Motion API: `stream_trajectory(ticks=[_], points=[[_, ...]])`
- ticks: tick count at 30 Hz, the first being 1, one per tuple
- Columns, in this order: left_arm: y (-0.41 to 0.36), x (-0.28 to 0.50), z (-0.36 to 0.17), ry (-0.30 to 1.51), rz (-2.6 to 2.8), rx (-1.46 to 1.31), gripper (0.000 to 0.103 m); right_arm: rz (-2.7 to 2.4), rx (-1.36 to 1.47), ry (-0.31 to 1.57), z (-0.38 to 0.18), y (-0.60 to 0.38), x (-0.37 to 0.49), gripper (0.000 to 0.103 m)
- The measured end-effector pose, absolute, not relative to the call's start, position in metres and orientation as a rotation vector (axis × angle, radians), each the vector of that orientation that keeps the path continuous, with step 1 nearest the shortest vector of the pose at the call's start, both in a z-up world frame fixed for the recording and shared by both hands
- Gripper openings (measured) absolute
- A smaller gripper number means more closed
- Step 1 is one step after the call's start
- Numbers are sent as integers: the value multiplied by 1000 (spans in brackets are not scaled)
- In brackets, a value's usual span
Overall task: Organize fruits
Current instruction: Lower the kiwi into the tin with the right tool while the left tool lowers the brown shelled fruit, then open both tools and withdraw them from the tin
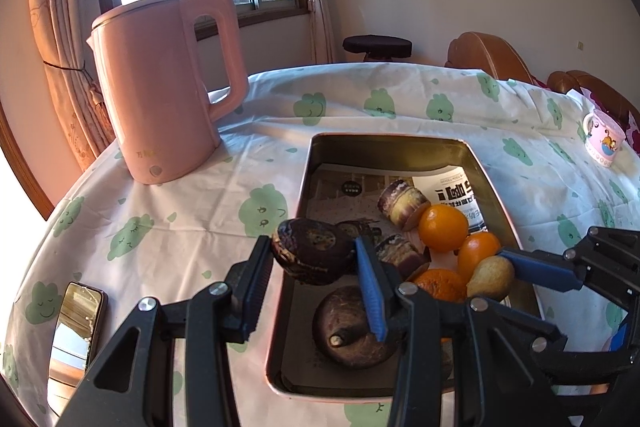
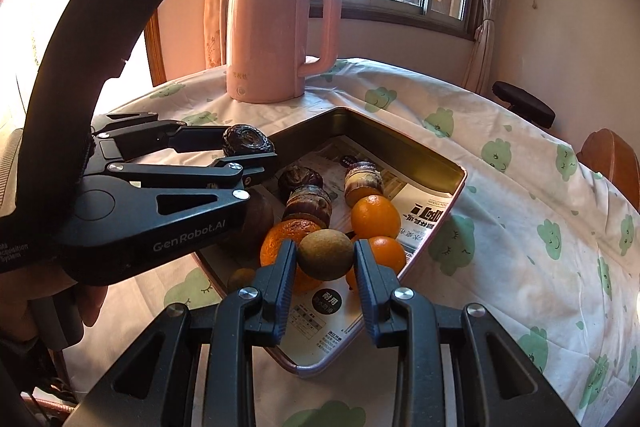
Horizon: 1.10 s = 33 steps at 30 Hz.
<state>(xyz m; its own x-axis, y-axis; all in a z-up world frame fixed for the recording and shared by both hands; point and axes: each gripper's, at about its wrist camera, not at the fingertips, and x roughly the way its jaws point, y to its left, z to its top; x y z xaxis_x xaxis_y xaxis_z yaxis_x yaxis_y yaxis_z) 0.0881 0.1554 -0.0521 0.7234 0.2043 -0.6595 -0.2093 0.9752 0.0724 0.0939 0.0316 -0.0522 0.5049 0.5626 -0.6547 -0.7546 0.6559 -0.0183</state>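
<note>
A metal tray (image 1: 384, 138) lined with newspaper holds oranges (image 1: 442, 227), purple cane pieces (image 1: 402, 203) and a dark round fruit (image 1: 352, 331). My left gripper (image 1: 313, 245) is shut on a dark wrinkled fruit (image 1: 306, 259), held just above the tray's left rim. My right gripper (image 2: 325, 247) is shut on a small brown-green round fruit (image 2: 326, 253) over the near oranges (image 2: 375, 215). The right wrist view shows the left gripper (image 2: 250, 147) with its dark fruit (image 2: 248, 139) at the tray's (image 2: 400, 143) left edge. In the left wrist view, the right gripper (image 1: 496, 267) holds the tan fruit (image 1: 490, 277).
A pink kettle (image 1: 168, 87) stands on the tablecloth behind and left of the tray. A phone (image 1: 76, 331) lies near the table's left edge. A pink mug (image 1: 602, 139) sits far right. Wooden chairs (image 1: 484, 55) and a black stool (image 1: 378, 47) stand beyond. A person's hand (image 2: 80, 303) grips the left tool.
</note>
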Motion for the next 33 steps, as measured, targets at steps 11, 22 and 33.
stream_trajectory(ticks=[11,22,33], points=[[151,78,-45,679,233,-28,69,794,-293,635,-47,24,91,44],[143,62,-39,570,234,-94,77,704,-253,547,-43,-3,88,52],[139,54,-42,506,256,-100,77,643,-172,472,-42,-27,92,52]])
